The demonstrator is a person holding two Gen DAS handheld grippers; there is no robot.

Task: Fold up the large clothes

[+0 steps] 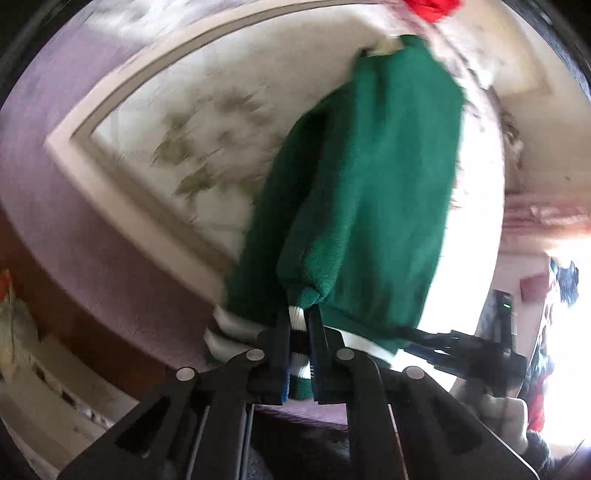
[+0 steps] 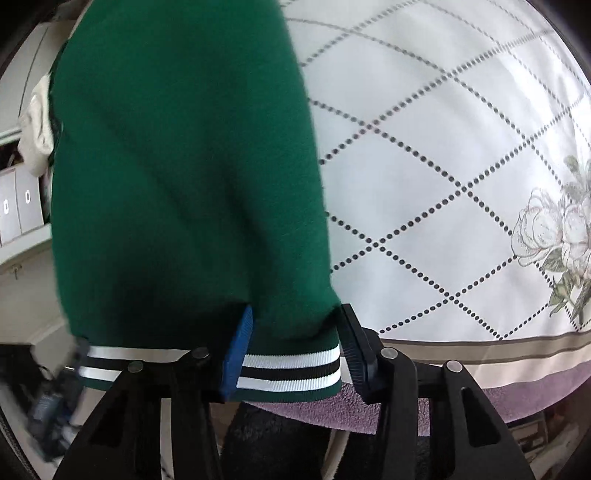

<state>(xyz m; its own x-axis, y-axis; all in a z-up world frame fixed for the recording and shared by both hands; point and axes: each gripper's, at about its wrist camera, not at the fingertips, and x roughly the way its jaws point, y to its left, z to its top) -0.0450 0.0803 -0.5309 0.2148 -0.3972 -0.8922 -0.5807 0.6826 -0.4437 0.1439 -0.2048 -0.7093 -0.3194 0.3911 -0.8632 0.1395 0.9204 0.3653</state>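
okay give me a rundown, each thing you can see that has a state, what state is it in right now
Green jacket: spread lengthwise on the bed, striped hem toward the grippers.
Striped hem: pinched at one spot, straddled at another.
Left gripper: shut on the hem.
Right gripper: jaws apart around the hem's corner, pads not pressing yet.
Bedspread: laid flat, smooth.
Red cloth: bunched at the far end of the bed.

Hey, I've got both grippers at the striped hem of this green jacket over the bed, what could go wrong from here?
1. The left gripper pinches only a thin bunched bit of striped hem; it may slip out under the green jacket's weight.
2. The right gripper straddles the hem without clearly pressing it, so that corner could drop.
3. The jacket hangs bunched, so laying it on the bedspread may trap wrinkles.
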